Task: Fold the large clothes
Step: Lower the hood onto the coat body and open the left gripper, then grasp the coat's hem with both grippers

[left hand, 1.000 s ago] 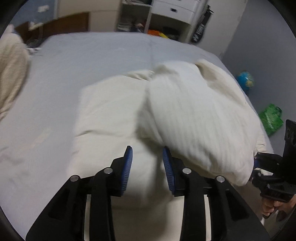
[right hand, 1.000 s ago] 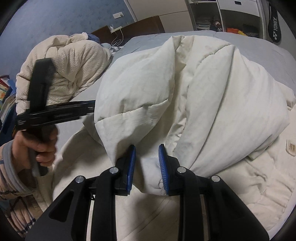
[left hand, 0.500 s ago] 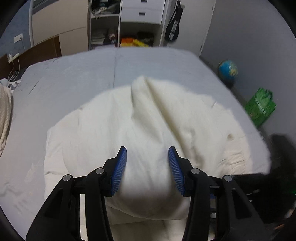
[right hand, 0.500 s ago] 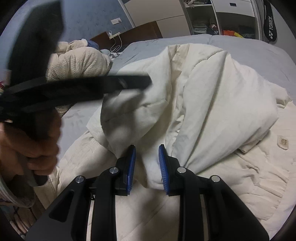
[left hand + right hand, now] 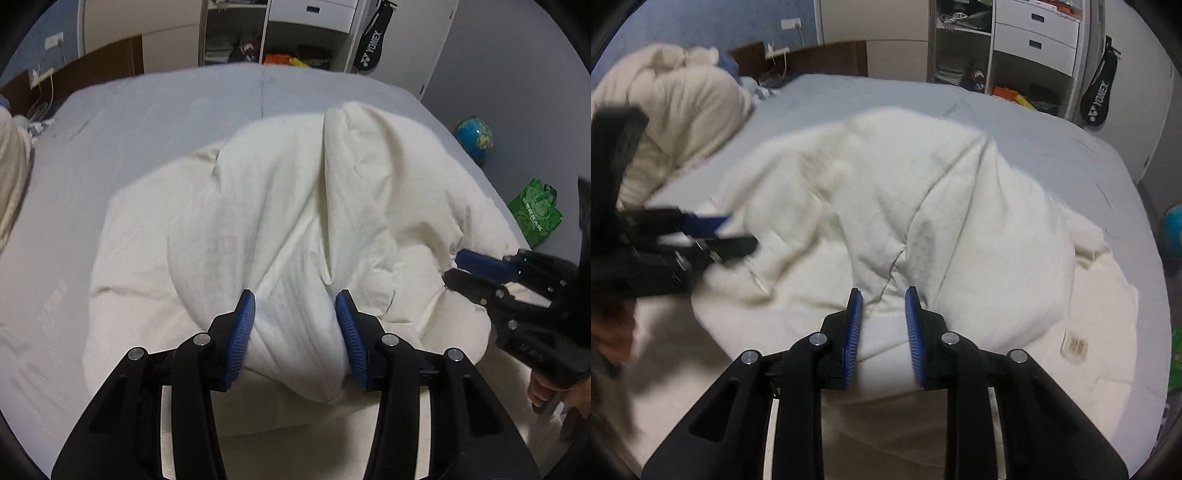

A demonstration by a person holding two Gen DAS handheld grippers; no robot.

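Lying bunched on the grey bed (image 5: 147,122), the cream quilted garment (image 5: 295,206) was seen spread toward the near edge, with one part folded over the rest. A thick fold of it was held between the pads of the left gripper (image 5: 295,310), whose jaws had just been widened around the cloth. A narrower fold was pinched by the right gripper (image 5: 882,306), its jaws having just been drawn closer. A beige blanket (image 5: 683,110) was heaped near the headboard.
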